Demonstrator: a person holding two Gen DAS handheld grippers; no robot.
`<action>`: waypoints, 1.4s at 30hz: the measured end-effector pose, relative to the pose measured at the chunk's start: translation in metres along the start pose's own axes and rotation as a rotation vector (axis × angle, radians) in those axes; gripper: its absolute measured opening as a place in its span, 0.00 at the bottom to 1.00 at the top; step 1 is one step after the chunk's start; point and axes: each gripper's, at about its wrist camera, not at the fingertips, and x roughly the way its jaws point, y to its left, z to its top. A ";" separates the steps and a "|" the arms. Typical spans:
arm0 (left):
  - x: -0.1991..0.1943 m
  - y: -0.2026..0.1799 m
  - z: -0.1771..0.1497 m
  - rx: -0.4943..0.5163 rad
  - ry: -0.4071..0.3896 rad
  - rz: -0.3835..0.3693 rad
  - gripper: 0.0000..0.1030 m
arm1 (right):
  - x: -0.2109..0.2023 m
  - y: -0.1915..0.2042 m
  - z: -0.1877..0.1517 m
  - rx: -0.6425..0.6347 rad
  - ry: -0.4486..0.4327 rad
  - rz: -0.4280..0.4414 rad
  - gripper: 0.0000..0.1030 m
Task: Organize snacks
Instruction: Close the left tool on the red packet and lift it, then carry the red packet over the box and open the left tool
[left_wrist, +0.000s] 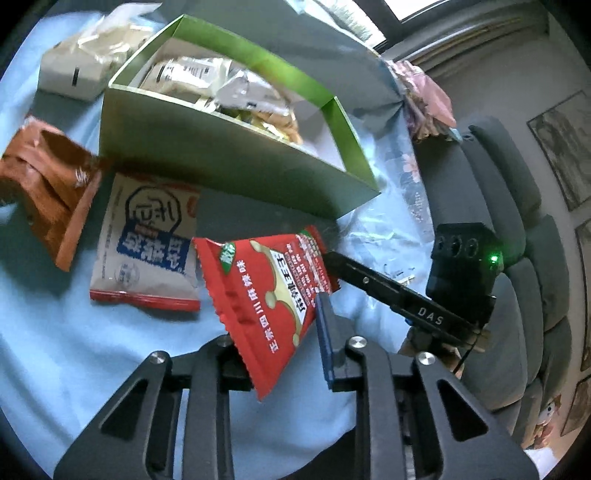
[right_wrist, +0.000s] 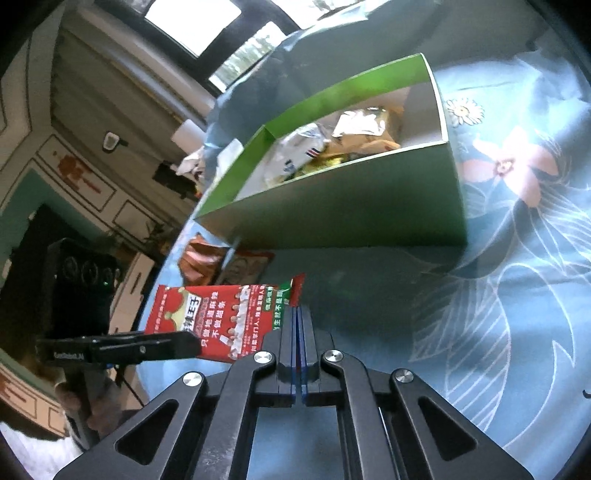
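A red snack packet hangs above the blue cloth, gripped at both ends. My left gripper is shut on its lower end, with one blue pad pressed against the packet's side. My right gripper is shut on the packet's sealed corner, and it reaches in from the right in the left wrist view as the right gripper. The left gripper shows at the left of the right wrist view, clamped on the red snack packet. Beyond stands the open green box, also seen as the green box, with several snack packets inside.
On the cloth left of the red packet lie a white and blue snack packet and a brown packet. A white carton with a pale bag on it stands behind them. A grey sofa borders the table on the right.
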 end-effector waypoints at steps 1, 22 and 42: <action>0.000 0.000 0.001 -0.001 -0.006 -0.004 0.21 | -0.001 0.001 0.000 -0.001 -0.004 0.004 0.03; -0.022 -0.025 0.052 0.076 -0.124 -0.026 0.20 | -0.029 0.024 0.039 -0.046 -0.151 0.044 0.03; 0.036 0.002 0.149 0.051 -0.159 0.033 0.21 | 0.017 -0.014 0.122 -0.041 -0.153 -0.103 0.03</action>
